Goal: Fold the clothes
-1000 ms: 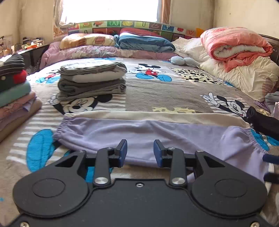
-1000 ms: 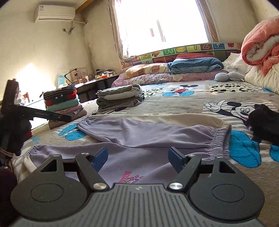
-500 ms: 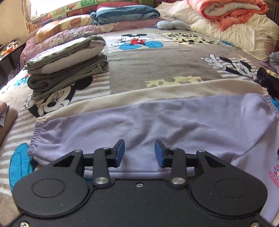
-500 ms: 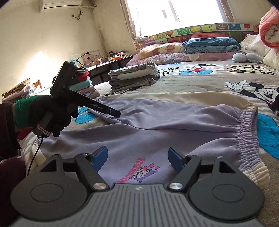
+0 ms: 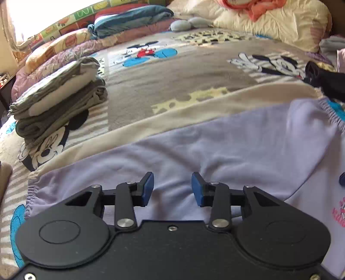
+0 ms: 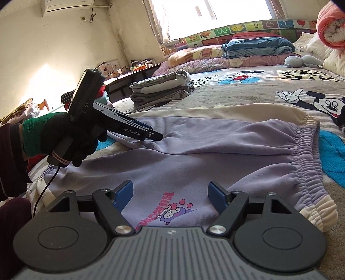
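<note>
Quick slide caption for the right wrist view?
Left gripper reaches over lilac sweatshirt on bed; right gripper open above its print.

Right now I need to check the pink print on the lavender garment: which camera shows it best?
The right wrist view: the pink print lies whole between the open right gripper fingers. The left wrist view catches only a cropped sliver of it at the frame's right edge.

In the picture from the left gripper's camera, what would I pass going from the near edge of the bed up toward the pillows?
Left gripper → lavender sweatshirt → cream strip of fabric → grey Mickey Mouse blanket → small grey-blue soft toy → folded blue bedding.
</note>
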A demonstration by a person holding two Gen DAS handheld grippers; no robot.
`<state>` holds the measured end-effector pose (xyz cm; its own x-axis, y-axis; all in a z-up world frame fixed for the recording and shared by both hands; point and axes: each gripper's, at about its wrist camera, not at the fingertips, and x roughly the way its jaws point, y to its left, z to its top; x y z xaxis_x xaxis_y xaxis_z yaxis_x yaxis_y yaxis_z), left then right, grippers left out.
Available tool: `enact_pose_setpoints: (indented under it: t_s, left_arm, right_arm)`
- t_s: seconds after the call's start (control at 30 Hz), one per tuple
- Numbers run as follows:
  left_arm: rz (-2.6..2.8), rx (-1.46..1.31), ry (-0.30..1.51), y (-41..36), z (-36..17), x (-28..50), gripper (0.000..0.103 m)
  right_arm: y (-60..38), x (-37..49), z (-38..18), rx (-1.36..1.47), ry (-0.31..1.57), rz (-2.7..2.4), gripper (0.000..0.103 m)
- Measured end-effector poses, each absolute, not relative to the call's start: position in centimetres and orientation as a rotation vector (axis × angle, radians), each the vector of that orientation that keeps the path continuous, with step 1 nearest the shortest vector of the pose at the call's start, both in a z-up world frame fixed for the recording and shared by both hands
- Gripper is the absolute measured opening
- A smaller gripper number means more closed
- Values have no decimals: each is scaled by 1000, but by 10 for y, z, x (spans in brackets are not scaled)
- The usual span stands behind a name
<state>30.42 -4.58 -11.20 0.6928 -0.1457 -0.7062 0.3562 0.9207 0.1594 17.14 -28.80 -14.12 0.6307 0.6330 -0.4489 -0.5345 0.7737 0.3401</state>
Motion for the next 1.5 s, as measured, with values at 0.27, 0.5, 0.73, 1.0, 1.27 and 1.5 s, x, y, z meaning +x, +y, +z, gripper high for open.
enact_pose_setpoints:
  t_s: [0.27,0.5,0.73,1.0,1.27,1.5]
  left_arm:
    - [-301,283,782,-50,-113,272,43]
    - [-230,405,705,-11,-91,185,48]
    - [-115,598,616,38,-86,96,53]
    - [-78,905,605,66,-118,35,54]
    - [-49,1074,613,80,-145,24,54]
    - [-39,1204,586,90,-170,23,53]
  right_arm:
    - [-292,167,-139,185,558,668,76]
    - [-306,141,-125,162,468,702,76]
    - [-318,100,-110,-26,344,628,76]
    - [-335,67,-116,-372,310,437,73]
    - [-308,70,-158,-711,373,358,60]
    - [-298,81,-164,-782,338,311,61]
